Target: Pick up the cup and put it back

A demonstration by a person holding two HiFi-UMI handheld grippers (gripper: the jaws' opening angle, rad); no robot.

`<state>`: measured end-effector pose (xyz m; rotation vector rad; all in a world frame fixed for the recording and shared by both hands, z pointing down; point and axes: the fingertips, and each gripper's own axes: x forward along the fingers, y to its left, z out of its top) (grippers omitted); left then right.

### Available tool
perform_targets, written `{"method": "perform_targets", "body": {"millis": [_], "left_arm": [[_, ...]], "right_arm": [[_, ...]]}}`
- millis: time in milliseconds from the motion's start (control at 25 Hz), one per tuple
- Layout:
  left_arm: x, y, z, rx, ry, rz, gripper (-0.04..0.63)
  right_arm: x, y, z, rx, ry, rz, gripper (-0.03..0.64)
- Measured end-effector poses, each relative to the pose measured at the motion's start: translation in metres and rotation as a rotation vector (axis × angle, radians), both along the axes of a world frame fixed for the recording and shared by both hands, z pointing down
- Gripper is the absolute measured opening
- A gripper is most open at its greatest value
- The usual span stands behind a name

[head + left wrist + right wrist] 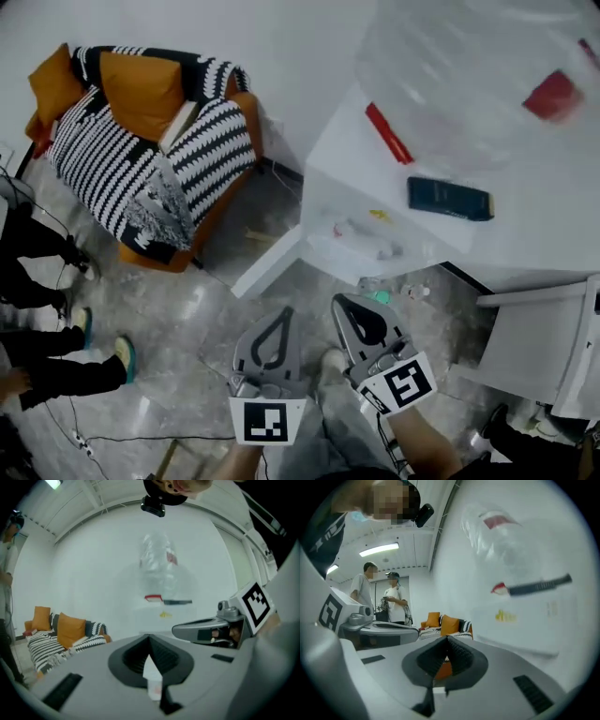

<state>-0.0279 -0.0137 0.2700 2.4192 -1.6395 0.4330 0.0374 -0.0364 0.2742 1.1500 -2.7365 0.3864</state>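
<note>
No cup can be made out in any view. My left gripper (280, 313) and right gripper (343, 301) hang side by side low over the grey floor, in front of the white table (525, 178). Both are shut with nothing between the jaws. In the left gripper view the left gripper (150, 637) has its jaws meeting at the tip, and the right gripper (206, 630) shows beside it. The right gripper (447, 639) is likewise shut and empty in its own view. A blurred clear plastic bag (450, 66) with a red patch (553, 96) lies on the tabletop.
On the table are a dark flat case (450, 198) and a red strip (388, 134); small items (375, 246) lie on its lower ledge. A striped sofa with orange cushions (150, 141) stands at the left, and a white chair (544, 337) at the right. People's legs (47, 366) are at the far left.
</note>
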Motion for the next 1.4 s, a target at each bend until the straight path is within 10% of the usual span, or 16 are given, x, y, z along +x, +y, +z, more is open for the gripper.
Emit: {"method": "perform_targets", "body": {"millis": [360, 480, 1400], "left_arm": [[0.017, -0.006, -0.235, 0.038, 0.113, -0.124, 0.012], [0.022, 0.003, -0.248, 0.046, 0.185, -0.164, 0.012], [0.07, -0.024, -0.262, 0.116, 0.091, -0.116, 0.012]], "right_arm": [[0.025, -0.015, -0.237, 0.044, -0.003, -0.021, 0.011], [0.027, -0.005, -0.251, 0.079, 0.005, -0.062, 0.011], [0.053, -0.016, -0.27, 0.138, -0.069, -0.137, 0.011]]}}
